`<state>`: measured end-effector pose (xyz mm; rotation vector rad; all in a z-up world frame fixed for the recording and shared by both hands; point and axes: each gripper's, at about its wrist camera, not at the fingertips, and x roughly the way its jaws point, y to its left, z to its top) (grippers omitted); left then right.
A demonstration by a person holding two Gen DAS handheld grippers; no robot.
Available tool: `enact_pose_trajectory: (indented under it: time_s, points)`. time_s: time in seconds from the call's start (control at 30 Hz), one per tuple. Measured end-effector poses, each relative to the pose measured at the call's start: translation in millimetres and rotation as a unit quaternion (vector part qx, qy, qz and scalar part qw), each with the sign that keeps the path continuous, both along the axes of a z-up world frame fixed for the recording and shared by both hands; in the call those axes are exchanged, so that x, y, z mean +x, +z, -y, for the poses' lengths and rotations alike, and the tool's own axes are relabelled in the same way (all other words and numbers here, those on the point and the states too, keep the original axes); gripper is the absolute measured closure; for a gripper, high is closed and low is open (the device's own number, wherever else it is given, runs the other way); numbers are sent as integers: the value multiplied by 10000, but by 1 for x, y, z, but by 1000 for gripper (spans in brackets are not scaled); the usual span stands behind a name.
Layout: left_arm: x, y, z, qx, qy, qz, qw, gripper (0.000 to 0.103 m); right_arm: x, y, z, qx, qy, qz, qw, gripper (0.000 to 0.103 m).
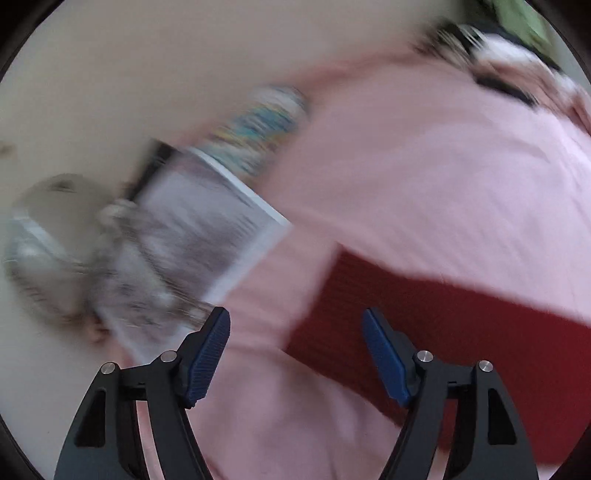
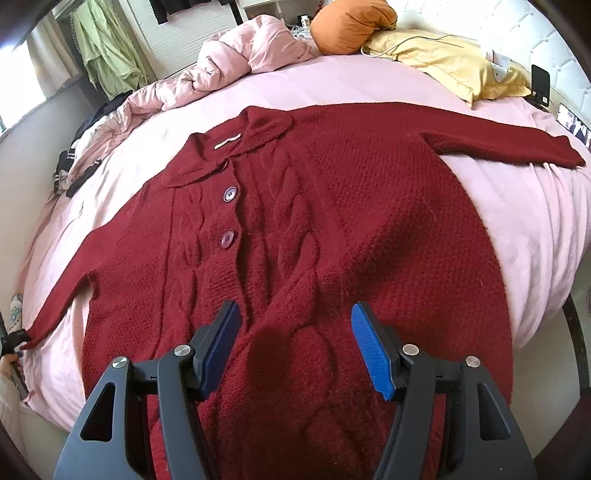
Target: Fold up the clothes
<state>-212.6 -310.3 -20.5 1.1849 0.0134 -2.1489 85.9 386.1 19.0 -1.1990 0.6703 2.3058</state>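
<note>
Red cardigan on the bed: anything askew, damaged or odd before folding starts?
Nothing damaged shows. The red cardigan lies flat, front up, buttoned, on the pink sheet, both sleeves spread outward. Both grippers, right and left, are open and hold nothing. The left wrist view is motion-blurred, so its details are unclear.

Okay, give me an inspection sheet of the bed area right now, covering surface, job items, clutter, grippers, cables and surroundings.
Surface: bed with pink sheet, mostly smooth.
Job's things: dark red cardigan spread flat, front up, both sleeves out, two buttons showing.
Clutter: pink duvet bunched at the far edge; orange cushion; yellow pillow; dark clothes at the left edge.
Grippers: right gripper open above the cardigan's lower part, holding nothing; left gripper open over the bed edge, its view blurred by motion.
Cables: white cable lying across the yellow pillow.
Surroundings: green garment hanging at the back left; blurred printed paper on the floor.
</note>
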Motion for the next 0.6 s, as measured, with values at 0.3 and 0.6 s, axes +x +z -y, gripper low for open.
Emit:
enact_pose_trajectory:
  time_s: [0.3, 0.6]
  points:
    - [-16, -16, -108, 770, -2334, 150, 9692, 11, -1, 1, 2, 74, 3, 49, 10000, 40]
    - [9, -48, -34, 1178, -1780, -1, 9770, 11, 0, 1, 0, 6, 21, 32, 10000, 40]
